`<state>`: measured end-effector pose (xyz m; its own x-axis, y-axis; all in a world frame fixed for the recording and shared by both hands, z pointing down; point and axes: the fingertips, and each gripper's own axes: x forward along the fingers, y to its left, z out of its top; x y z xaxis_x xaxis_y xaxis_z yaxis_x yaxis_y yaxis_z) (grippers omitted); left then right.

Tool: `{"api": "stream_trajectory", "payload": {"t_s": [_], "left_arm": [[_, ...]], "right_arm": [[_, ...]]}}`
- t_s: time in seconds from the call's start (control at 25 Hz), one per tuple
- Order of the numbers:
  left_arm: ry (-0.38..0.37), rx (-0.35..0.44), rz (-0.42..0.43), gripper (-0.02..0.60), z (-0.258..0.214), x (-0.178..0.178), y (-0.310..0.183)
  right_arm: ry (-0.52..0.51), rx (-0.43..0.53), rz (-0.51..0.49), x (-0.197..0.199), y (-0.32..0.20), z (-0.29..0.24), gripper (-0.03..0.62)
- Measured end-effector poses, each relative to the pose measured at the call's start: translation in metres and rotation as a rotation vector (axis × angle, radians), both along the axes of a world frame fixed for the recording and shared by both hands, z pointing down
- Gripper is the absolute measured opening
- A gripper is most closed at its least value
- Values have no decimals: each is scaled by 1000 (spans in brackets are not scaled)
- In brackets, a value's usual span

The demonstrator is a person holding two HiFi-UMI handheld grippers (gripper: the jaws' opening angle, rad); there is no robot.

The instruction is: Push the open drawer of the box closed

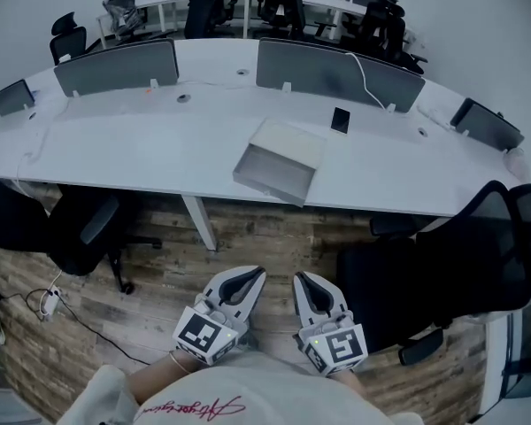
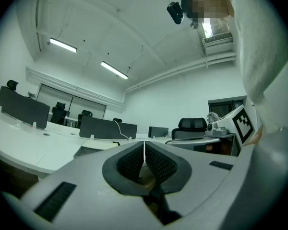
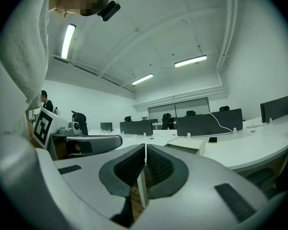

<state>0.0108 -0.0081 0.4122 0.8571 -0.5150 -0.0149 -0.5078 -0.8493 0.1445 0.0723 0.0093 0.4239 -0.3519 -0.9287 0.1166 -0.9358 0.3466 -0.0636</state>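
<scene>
A white box (image 1: 288, 140) lies on the long curved desk (image 1: 142, 140), its drawer (image 1: 273, 172) pulled out toward the desk's front edge. In the right gripper view the box (image 3: 191, 143) shows far off on the desk. Both grippers are held low near the person's body, well short of the desk. My left gripper (image 1: 251, 275) is shut with nothing in it, and its jaws meet in the left gripper view (image 2: 144, 144). My right gripper (image 1: 298, 280) is shut and empty too, its jaws closed in the right gripper view (image 3: 145, 147).
A black phone (image 1: 340, 119) lies on the desk behind the box. Grey divider screens (image 1: 115, 67) stand along the desk's back. Black office chairs sit at the left (image 1: 80, 228) and right (image 1: 460, 255) over a wooden floor (image 1: 248, 237). A desk leg (image 1: 199, 222) stands below the box.
</scene>
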Motion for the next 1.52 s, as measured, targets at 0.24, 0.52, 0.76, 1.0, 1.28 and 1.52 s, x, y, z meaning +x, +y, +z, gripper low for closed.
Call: {"api": "stream_trajectory", "payload": {"t_s": [0.24, 0.52, 0.76, 1.0, 1.28, 1.52], "left_arm": [[0, 15, 19, 20, -4, 0, -56], [1, 21, 26, 20, 1, -7, -101], [0, -8, 12, 20, 5, -11, -112], [1, -14, -59, 20, 4, -26, -125], [-3, -26, -143, 19, 0, -42, -132], [-18, -49, -200, 20, 4, -56, -138]], "right_arm": [[8, -5, 28, 1, -59, 3, 21], [32, -46, 30, -6, -109, 22, 21], [48, -93, 20, -11, -135, 43, 21], [63, -149, 112, 2, -172, 88, 22], [4, -299, 163, 12, -222, 145, 23], [-52, -400, 205, 19, -253, 172, 36]]}}
